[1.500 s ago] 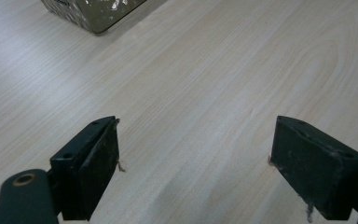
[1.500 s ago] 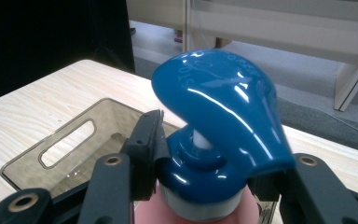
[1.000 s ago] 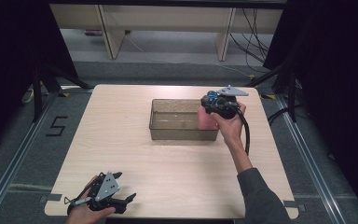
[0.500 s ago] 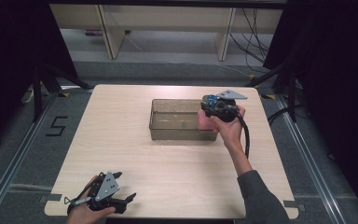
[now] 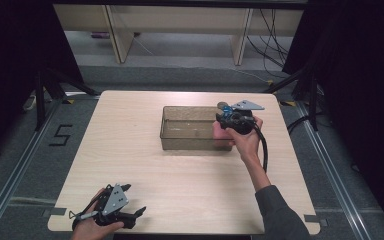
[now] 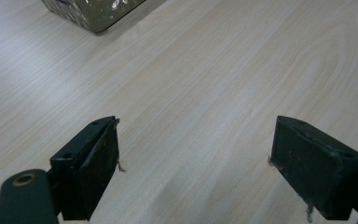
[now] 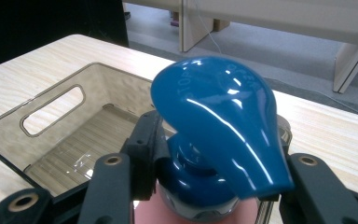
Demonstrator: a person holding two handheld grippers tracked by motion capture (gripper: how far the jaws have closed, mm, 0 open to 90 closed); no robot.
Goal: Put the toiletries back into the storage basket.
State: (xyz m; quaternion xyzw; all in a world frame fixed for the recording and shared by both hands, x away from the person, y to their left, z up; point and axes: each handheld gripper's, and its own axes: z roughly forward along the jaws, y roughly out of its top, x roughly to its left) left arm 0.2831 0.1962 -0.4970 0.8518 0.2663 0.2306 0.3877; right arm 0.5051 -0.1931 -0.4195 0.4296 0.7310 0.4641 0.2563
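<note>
- Two grippers are on the table: your right gripper (image 5: 232, 120) sits at the right end of the clear bin (image 5: 180, 142), and your left gripper (image 5: 111, 212) rests near the front left corner of the table (image 5: 130, 165).
- Your right gripper's jaws are closed on the neck of a pump bottle (image 7: 200, 205), just under its blue pump head (image 7: 223, 121); the pink body is mostly hidden below the jaws.
- You have the bottle over the bin's right end wall, above the rim; whether it touches the bin cannot be told.
- Your left gripper's jaws stand wide apart over bare wood with nothing between them.
- Handling judgement: the bottle looks like rigid, glossy plastic, so expect it to be slippery; weight depends on fill, which cannot be seen.
- Grip judgement: the neck is a sound hold, since the collar stops it sliding down, but the body may swing; avoid pressing the pump head.
- Against a second ago, your right hand has shifted slightly toward you and lower along the bin's end; your left gripper has not moved.
</note>
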